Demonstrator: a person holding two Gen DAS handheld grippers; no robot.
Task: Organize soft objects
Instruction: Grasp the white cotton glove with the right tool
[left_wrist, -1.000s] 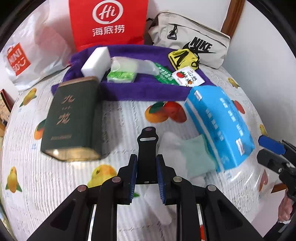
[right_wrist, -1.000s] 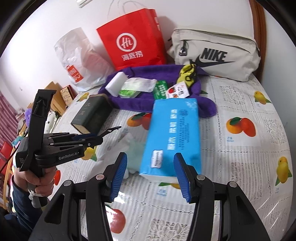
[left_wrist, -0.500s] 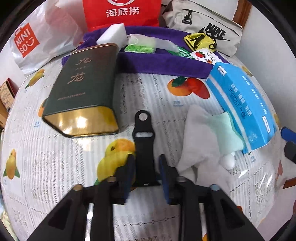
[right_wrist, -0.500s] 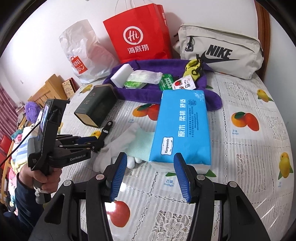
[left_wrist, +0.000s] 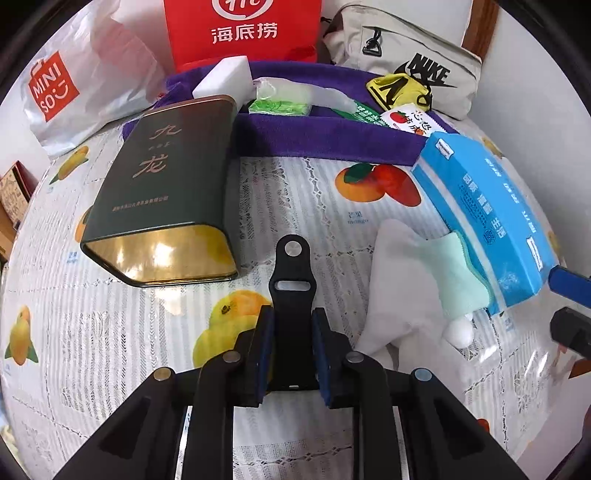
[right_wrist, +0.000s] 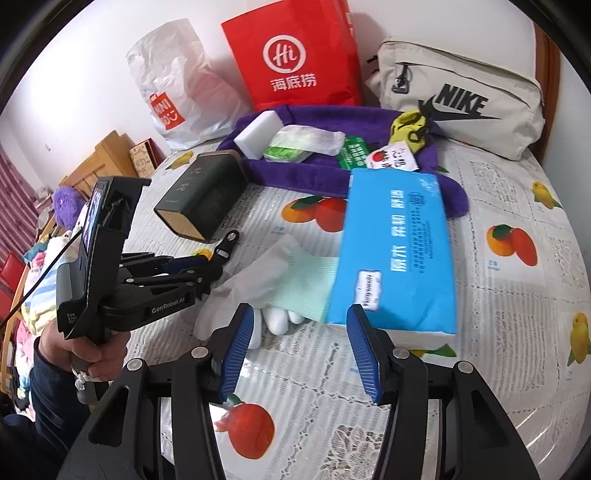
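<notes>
Black rubber, a strap (left_wrist: 291, 295) with a slot and a rivet, is sitting between my left gripper (left_wrist: 291, 350) pads, and in the left wrist view the jaws are closing on it, pressing both its edges, while its tip is resting on the fruit-print tablecloth (left_wrist: 110, 332) beside the green tin (left_wrist: 166, 192). I'm judging this as the pick-up step; next I need a firm hold, then a lift toward the purple towel (left_wrist: 325, 136). Switching to the right wrist view, my right gripper (right_wrist: 301, 350) is hanging about half open with nothing in it, just short of the white sock (right_wrist: 258, 284) and the blue tissue pack (right_wrist: 395, 251). The pack is hiding part of the sock, and the strap's tail is vanishing behind my left fingers.
</notes>
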